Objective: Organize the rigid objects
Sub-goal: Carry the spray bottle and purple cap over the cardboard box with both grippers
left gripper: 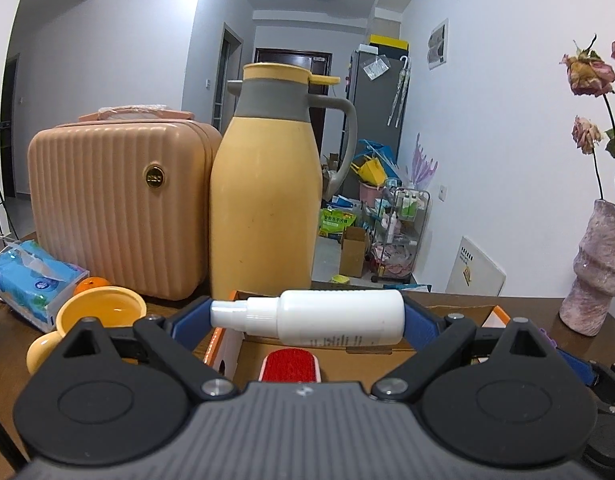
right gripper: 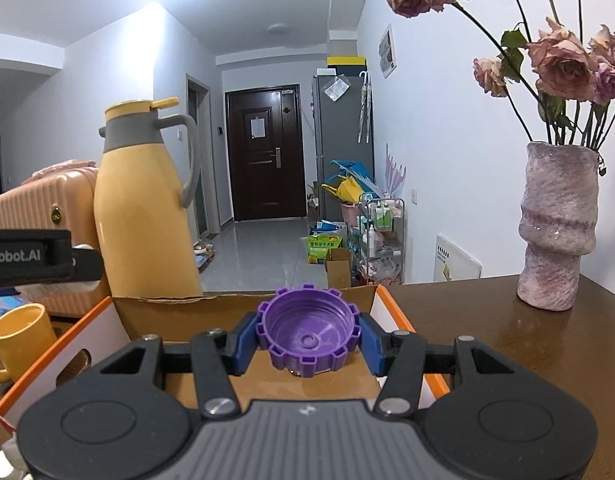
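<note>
A white spray bottle (left gripper: 319,316) is held lying crosswise above an open cardboard box (left gripper: 347,354) where a red-faced brush (left gripper: 290,366) lies, while a purple notched cap (right gripper: 307,330) is held hollow-side visible above it.

My left gripper (left gripper: 307,316) has a grey ribbed body with a small pale logo at its front edge, two round black discs on either side, and black linkage arms pinned with silver screws. Its fingers (left gripper: 189,316) carry blue pads. My right gripper (right gripper: 307,340) is built the same: grey ribbed housing, black discs, triangular cut-outs in the black links, silver screw heads, blue finger pads (right gripper: 243,342).
</note>
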Available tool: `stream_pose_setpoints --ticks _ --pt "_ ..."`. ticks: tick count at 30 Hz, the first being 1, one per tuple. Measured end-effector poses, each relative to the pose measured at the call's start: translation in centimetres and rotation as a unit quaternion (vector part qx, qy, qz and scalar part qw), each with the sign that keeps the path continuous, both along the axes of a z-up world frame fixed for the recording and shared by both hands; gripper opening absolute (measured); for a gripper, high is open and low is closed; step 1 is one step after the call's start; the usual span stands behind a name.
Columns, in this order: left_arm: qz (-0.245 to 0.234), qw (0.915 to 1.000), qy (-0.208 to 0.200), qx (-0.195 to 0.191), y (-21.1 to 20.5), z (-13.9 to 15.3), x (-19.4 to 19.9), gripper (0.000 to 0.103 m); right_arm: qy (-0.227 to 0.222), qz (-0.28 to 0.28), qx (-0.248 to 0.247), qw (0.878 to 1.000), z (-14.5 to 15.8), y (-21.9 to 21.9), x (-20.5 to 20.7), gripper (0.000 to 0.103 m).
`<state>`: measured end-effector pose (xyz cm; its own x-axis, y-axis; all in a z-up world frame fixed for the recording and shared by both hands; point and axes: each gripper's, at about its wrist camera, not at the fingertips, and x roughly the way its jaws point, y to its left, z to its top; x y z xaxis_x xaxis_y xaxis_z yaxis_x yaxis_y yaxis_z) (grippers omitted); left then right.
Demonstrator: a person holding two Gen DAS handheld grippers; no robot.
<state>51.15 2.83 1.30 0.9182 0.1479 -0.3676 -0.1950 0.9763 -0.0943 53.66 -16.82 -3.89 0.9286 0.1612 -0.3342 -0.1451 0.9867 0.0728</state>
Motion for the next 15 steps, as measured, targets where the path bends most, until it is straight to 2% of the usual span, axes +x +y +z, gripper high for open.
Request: stream_pose_setpoints --ticks 6,13,14,15 --pt "-0.014 0.9995 0.022 0.019 -0.1 -0.9 1.4 0.097 0.013 0.005 -0.009 1.000 -0.7 0.1 0.6 0.052" --pt "-0.006 0.9978 0.052 0.040 -0.3 -1.7 2.3 0.098 0.026 0.017 -0.013 0.999 -0.9 0.1 0.9 0.053" --pt "-0.003 0.9974 0.058 0.042 -0.4 -1.7 2.3 0.099 0.028 0.017 -0.014 0.999 -0.9 0.2 0.9 0.063" --pt "-0.002 0.9973 0.060 0.043 -0.3 -1.8 2.3 0.103 0.030 0.015 -0.015 0.999 -0.9 0.2 0.9 0.083"
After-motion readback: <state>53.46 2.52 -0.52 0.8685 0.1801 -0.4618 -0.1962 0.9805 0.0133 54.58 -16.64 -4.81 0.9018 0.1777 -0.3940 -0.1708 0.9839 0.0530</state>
